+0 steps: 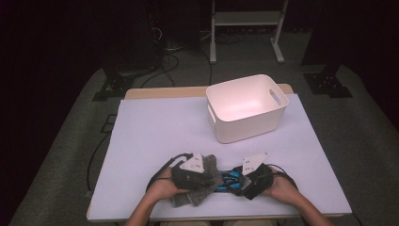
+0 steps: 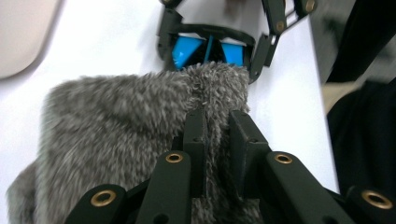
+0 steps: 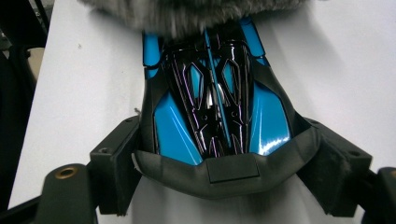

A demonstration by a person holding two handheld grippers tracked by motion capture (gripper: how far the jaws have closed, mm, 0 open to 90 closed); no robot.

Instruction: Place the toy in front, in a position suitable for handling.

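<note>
A blue and black toy car point(image 3: 215, 102) lies near the table's front edge, and my right gripper point(image 3: 224, 140) is shut on its rear, one jaw on each side. From above, the car point(image 1: 230, 180) sits between the two hands. My left gripper point(image 2: 217, 116) is shut on a fold of a grey fuzzy cloth point(image 2: 116, 126). The cloth's far edge rests against the car's nose point(image 2: 191, 51), and it hangs over that nose point(image 3: 196, 14) in the right gripper view. In the high view the left gripper point(image 1: 209, 178) and the cloth point(image 1: 204, 186) are left of the right gripper point(image 1: 244, 181).
A white plastic bin point(image 1: 235, 129) with handle cut-outs stands open at the back right of the pale sheet point(image 1: 160, 127) covering the table. Cables loop beside both hands. Dark floor and a rack's legs lie beyond the table.
</note>
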